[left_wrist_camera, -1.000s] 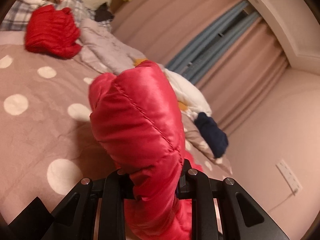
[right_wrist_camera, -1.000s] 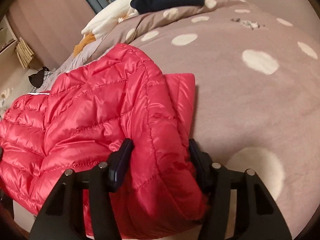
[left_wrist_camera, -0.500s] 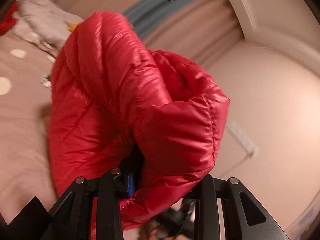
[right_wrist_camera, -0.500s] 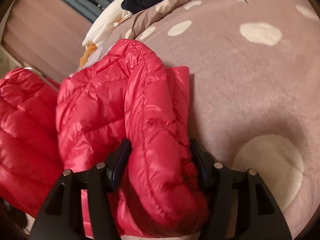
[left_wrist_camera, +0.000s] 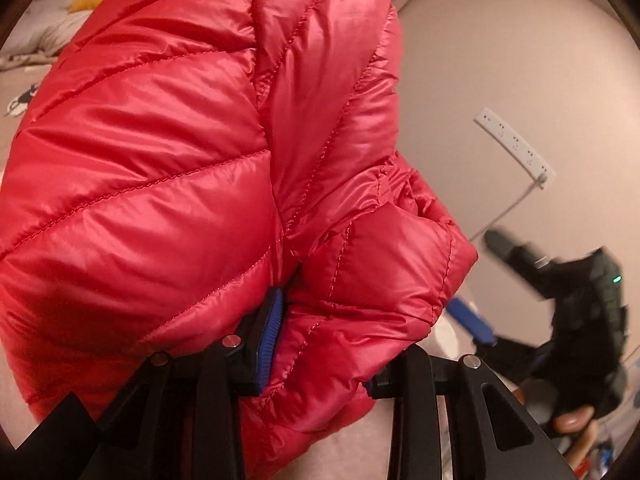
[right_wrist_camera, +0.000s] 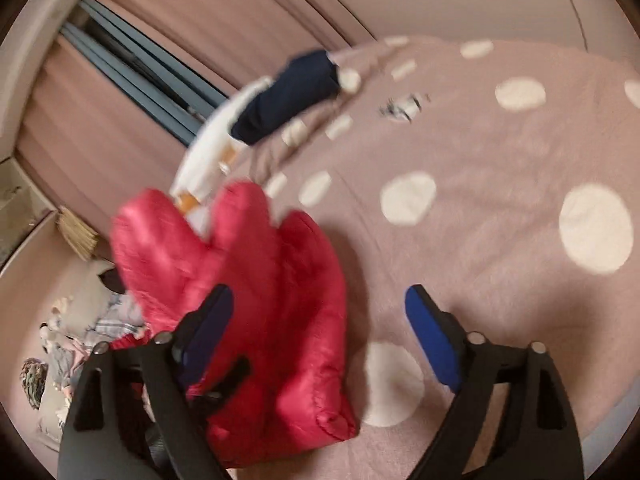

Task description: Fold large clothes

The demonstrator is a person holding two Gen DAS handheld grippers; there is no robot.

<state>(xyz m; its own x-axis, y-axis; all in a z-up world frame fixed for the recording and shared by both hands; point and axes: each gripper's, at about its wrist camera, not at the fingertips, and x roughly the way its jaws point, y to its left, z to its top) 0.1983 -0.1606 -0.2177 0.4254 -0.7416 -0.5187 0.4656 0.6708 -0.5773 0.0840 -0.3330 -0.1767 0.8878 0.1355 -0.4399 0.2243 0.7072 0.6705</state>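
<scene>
A shiny red quilted puffer jacket fills the left wrist view. My left gripper is shut on a fold of it, with one blue pad showing against the fabric. In the right wrist view the jacket is bunched in a folded heap on the dotted bedspread. My right gripper is open and empty just above it, its left finger over the jacket and its right finger over bare bedspread. The right gripper also shows blurred in the left wrist view.
A navy garment and white bedding lie at the bed's far side by the curtains. More clothes are piled at the left. A wall socket strip is on the wall.
My right gripper has opened and let go of the jacket and pulled back. My left gripper has carried its fold over onto the jacket, which is now bunched.
</scene>
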